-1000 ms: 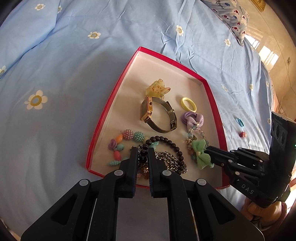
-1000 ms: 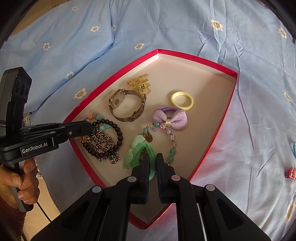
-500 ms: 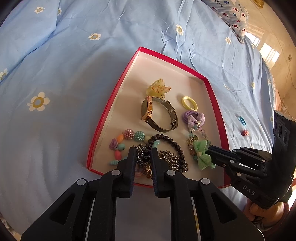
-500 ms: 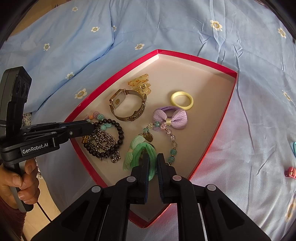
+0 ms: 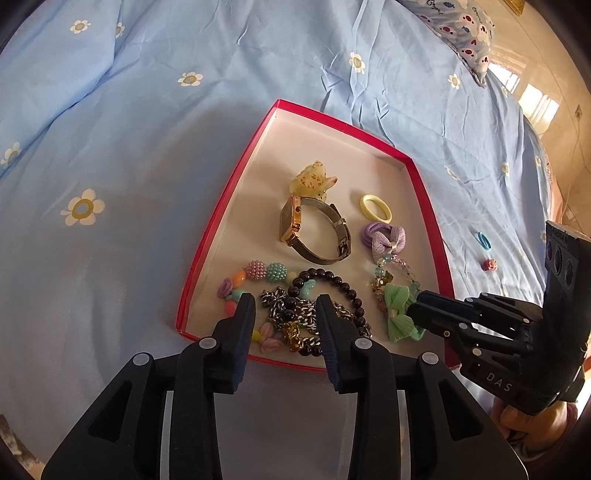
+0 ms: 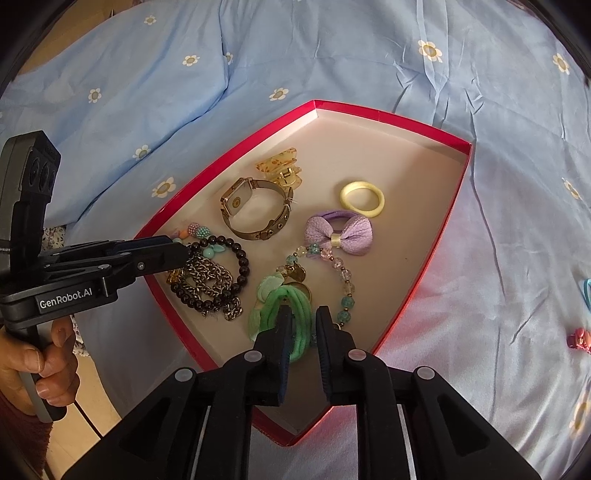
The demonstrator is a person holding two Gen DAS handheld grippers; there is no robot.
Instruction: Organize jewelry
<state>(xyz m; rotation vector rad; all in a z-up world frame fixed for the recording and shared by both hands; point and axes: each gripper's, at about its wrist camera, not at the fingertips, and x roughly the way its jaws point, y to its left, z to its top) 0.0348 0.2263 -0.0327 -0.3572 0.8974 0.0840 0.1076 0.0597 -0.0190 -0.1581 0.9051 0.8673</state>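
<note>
A red-rimmed tray (image 5: 207, 258) (image 6: 229, 166) on the bed holds a watch (image 5: 314, 232), a yellow claw clip (image 5: 312, 179), a yellow ring (image 6: 343, 197), a purple bow tie (image 6: 338, 234) and bead bracelets. My left gripper (image 5: 285, 310) hangs over the tray's near corner, its jaws opening. A metal chain (image 5: 303, 310) and a black bead bracelet (image 5: 347, 291) lie loose between them. My right gripper (image 6: 303, 314) straddles the green bow hair tie (image 6: 280, 299), which rests on the tray floor. Its jaws are opening too, with a narrow gap.
The tray lies on a light blue sheet with daisies (image 5: 83, 211). A small blue ring (image 5: 484, 240) and a red clip (image 5: 490, 264) lie on the sheet right of the tray. A patterned pillow (image 5: 469, 29) is at the far right. A hand (image 6: 40, 358) holds the left gripper's handle.
The left jaws have gone from shut to well apart above the chain. The right jaws have spread a little around the green hair tie. Neither hand has shifted.
</note>
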